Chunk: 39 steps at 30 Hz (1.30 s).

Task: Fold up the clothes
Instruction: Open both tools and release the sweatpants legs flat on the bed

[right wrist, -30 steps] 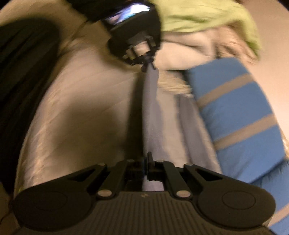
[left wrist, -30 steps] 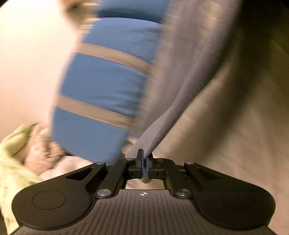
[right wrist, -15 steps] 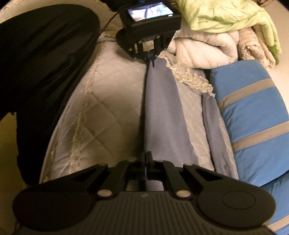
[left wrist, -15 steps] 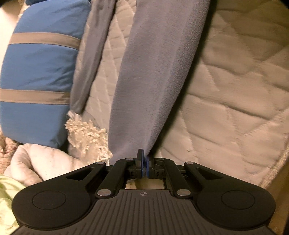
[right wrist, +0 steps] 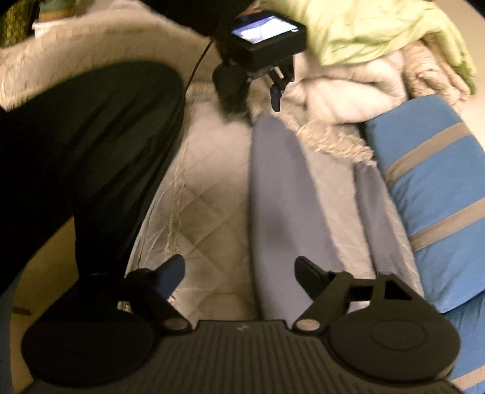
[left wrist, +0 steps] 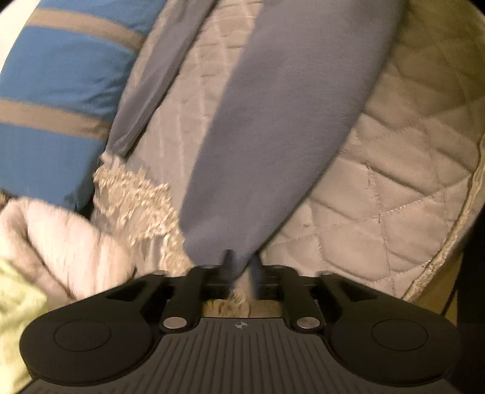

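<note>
My right gripper gapes, opening, over the long grey-blue fleece garment; my left gripper is parting too, so the hem may snag its fingers and rumple.

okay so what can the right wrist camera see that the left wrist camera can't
Only the right wrist view shows the left gripper from outside with its lit screen, a dark garment on the near side of the bed, and the right gripper, its jaws opening wide and clear of the cloth. Only the left wrist view shows the left jaws opening close up, the cloth's end just ahead. Both show the grey-blue garment, quilted bed cover, blue striped pillow, cream blanket and green cloth.
</note>
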Motion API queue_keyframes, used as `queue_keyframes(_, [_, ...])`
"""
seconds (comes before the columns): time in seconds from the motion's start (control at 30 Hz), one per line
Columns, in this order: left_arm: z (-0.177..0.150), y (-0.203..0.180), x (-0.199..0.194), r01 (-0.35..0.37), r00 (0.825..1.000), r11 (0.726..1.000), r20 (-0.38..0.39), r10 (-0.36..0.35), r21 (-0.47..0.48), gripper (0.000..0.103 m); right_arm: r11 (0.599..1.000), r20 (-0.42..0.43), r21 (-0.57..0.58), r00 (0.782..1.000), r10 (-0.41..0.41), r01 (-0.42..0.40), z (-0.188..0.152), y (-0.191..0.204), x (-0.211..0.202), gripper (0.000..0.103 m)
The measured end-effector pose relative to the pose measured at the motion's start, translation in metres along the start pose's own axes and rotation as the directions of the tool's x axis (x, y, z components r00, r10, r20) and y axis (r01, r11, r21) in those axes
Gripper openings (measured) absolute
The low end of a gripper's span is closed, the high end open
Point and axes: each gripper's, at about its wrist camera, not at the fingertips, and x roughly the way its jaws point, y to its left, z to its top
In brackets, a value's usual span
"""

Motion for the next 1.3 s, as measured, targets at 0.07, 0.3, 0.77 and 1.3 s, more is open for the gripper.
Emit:
queue_keyframes(0.07, [-0.001,0.012,-0.013,0.026,0.999,0.996,0.035,-0.023,-0.084,0.059,0.999,-0.001,0.019,1.0,-0.031,0.031,-0.01,-0.014,-0.011,0.097])
queue_keyframes(0.3, [-0.001,0.07,-0.019,0.162,0.978,0.912,0.184,-0.098,-0.377,0.059,0.985,-0.048,0.085,0.988,-0.149,0.153,-0.05,-0.067,-0.041,0.098])
queue_keyframes(0.77, [-0.001,0.097,0.065,0.263,0.959,0.844,0.221,-0.177,-0.467,0.057,0.933,-0.111,0.254,0.966,-0.235,0.256,-0.106,-0.096,-0.07,0.098])
queue_keyframes(1.3, [-0.025,0.116,0.07,0.425,0.903,0.739,0.306,-0.303,-0.523,0.05,0.933,-0.124,0.265,0.968,-0.219,0.245,-0.107,-0.096,-0.058,0.099])
